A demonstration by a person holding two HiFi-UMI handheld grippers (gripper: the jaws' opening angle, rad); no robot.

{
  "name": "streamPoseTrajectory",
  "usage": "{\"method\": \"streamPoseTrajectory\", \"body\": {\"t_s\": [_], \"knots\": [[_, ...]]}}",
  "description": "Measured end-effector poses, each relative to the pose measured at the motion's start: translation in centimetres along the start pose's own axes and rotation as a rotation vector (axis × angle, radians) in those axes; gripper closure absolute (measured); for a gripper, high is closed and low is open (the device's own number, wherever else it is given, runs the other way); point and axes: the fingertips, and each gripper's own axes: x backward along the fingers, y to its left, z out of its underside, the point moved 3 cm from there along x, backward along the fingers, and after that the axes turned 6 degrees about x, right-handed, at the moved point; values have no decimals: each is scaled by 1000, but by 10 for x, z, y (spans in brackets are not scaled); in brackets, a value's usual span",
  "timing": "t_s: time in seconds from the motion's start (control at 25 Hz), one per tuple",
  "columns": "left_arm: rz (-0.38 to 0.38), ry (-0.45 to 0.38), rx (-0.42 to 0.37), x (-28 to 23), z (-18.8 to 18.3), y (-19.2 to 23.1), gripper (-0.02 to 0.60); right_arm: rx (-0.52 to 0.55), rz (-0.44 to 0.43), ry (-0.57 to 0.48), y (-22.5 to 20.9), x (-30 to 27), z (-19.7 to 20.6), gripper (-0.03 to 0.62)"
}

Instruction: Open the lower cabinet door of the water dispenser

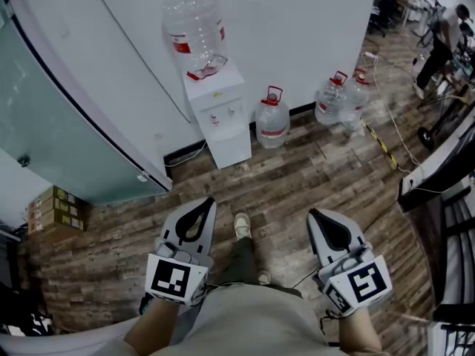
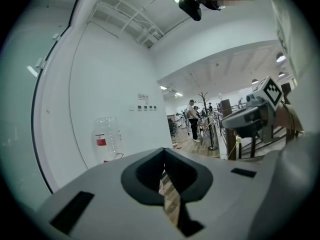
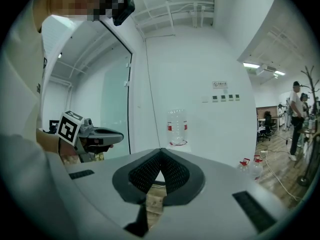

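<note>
The white water dispenser (image 1: pixel 220 113) stands against the wall with an empty clear bottle (image 1: pixel 194 27) upside down on top. Its lower cabinet door (image 1: pixel 231 145) is closed. Both grippers are held level well in front of it, over the wood floor and apart from it. My left gripper (image 1: pixel 210 201) is shut and empty, and so is my right gripper (image 1: pixel 312 213). In the left gripper view the bottle (image 2: pixel 106 139) shows far off past the closed tips of the left gripper (image 2: pixel 164 150). In the right gripper view the bottle (image 3: pixel 177 127) stands straight ahead of the right gripper (image 3: pixel 160 150).
Three water jugs (image 1: pixel 272 119) (image 1: pixel 330 99) (image 1: pixel 358 95) sit on the floor to the dispenser's right. A glass partition (image 1: pixel 52 124) runs along the left, with cardboard boxes (image 1: pixel 56 210) at its foot. A desk (image 1: pixel 445 162) and cables (image 1: pixel 386 143) lie on the right. My shoe (image 1: pixel 242 225) shows between the grippers.
</note>
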Motion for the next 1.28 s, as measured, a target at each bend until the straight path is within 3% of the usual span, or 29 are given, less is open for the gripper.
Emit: {"method": "streamPoseTrajectory", "body": {"t_s": [0.6,1.28], "knots": [[24,10,19,-116,8,62,575,-7,36,54,-76,-97,14,589],[77,103,74,-294,6,225,575,-25,47,115,-179,-319,-21,589]]}}
